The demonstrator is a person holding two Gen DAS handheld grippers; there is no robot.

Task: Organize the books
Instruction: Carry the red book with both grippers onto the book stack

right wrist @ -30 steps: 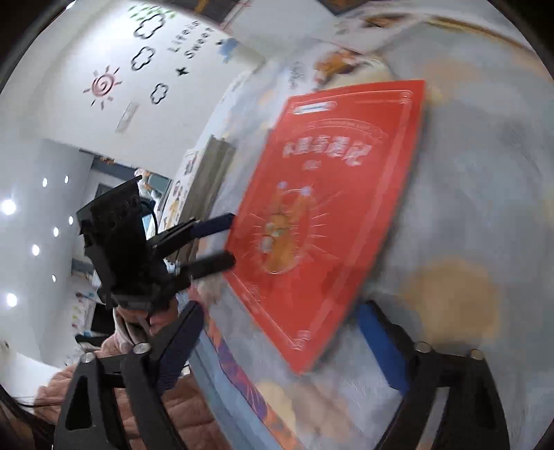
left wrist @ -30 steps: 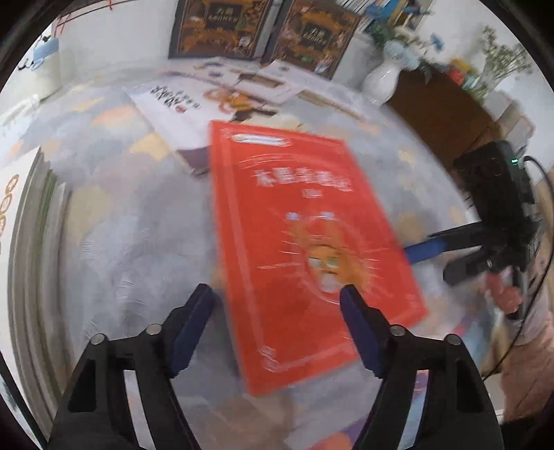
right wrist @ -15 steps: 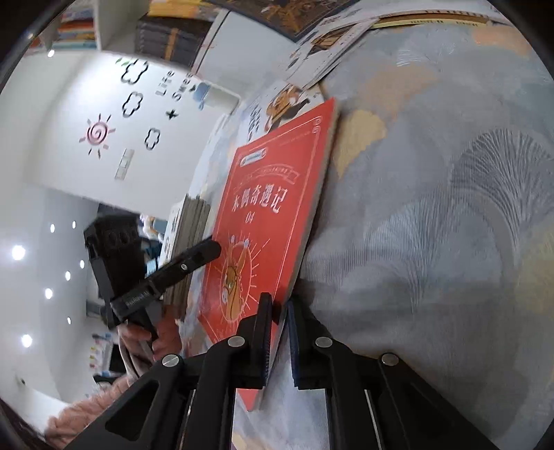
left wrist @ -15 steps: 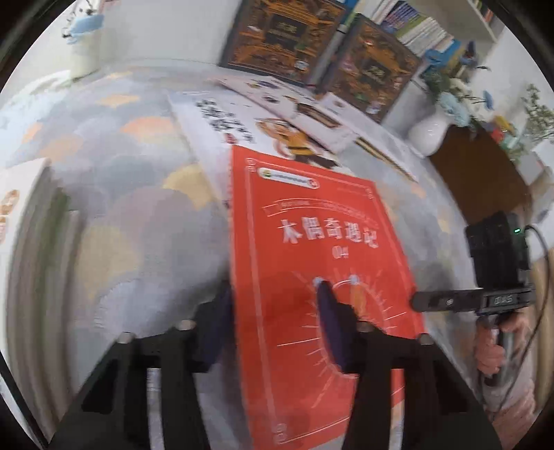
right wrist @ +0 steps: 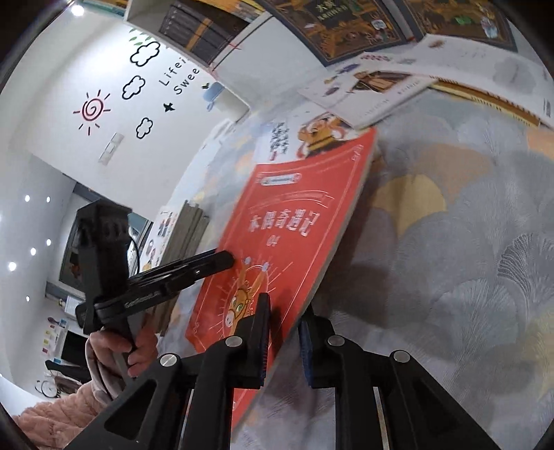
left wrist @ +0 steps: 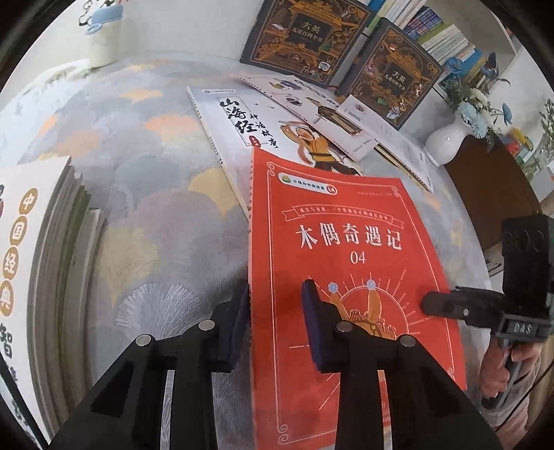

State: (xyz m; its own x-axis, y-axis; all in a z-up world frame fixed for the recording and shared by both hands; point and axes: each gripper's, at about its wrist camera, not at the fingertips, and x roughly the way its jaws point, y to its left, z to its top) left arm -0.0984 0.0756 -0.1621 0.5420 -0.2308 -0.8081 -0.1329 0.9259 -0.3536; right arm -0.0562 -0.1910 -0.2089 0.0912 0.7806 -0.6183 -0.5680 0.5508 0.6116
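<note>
A red book (left wrist: 346, 263) with white Chinese title and "04" is held above the patterned rug. My left gripper (left wrist: 277, 318) straddles its spine edge, one finger under and one on the cover, with a gap still showing between the jaws. My right gripper (right wrist: 282, 332) is shut on the book's (right wrist: 287, 228) opposite long edge, which is lifted off the rug. Each gripper shows in the other's view: the right one (left wrist: 450, 306), the left one (right wrist: 207, 266).
A stack of books (left wrist: 41, 263) lies at left. A white illustrated book (left wrist: 256, 135) and other thin books (left wrist: 346, 110) lie beyond the red one. Two dark boxed volumes (left wrist: 304, 31) lean on the wall. A white vase (left wrist: 446, 142) stands by a dark cabinet (left wrist: 491, 187).
Both grippers moved in from open to the red book's two long edges. The right one closed on its edge, and the book has tilted up off the rug.
</note>
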